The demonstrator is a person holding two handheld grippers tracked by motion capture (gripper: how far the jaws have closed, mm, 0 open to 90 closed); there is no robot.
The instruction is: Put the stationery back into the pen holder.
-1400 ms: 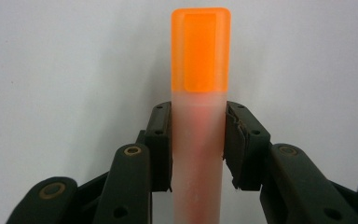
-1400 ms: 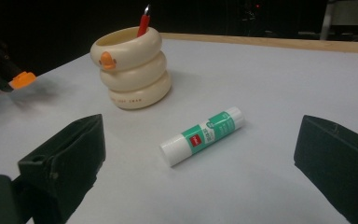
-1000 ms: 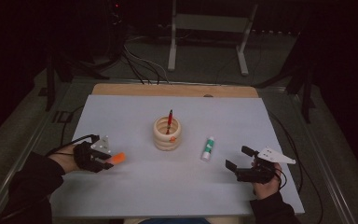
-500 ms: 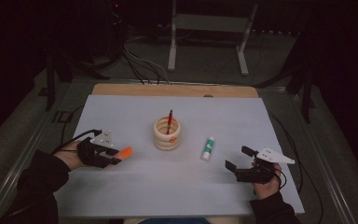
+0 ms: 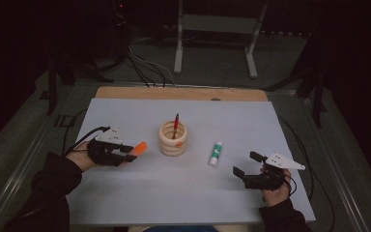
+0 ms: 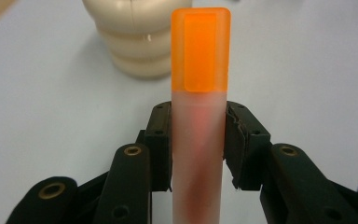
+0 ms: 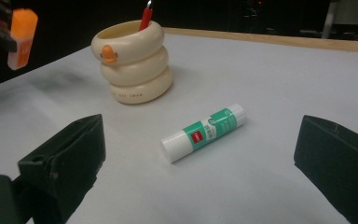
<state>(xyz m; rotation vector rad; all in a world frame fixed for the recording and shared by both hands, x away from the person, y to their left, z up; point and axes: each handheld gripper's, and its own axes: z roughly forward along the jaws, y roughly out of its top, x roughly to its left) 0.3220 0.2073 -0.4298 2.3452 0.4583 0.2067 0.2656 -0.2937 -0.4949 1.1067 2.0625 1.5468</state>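
My left tool [image 5: 125, 153] clamps the highlighter [image 6: 199, 116] by its barrel, cap toward the cup [image 5: 173, 137], held just left of it for dropping in beside the pen [image 5: 176, 123]. My right tool [image 5: 247, 164] rests open, right of the cup, near the glue stick [image 5: 215, 153].

The highlighter [image 6: 199, 116] has a frosted, translucent barrel and an orange cap. It is gripped by its barrel between the left gripper's [image 5: 125, 153] jaws, cap pointing away toward the cream ringed pen holder [image 5: 173, 138], just left of it.
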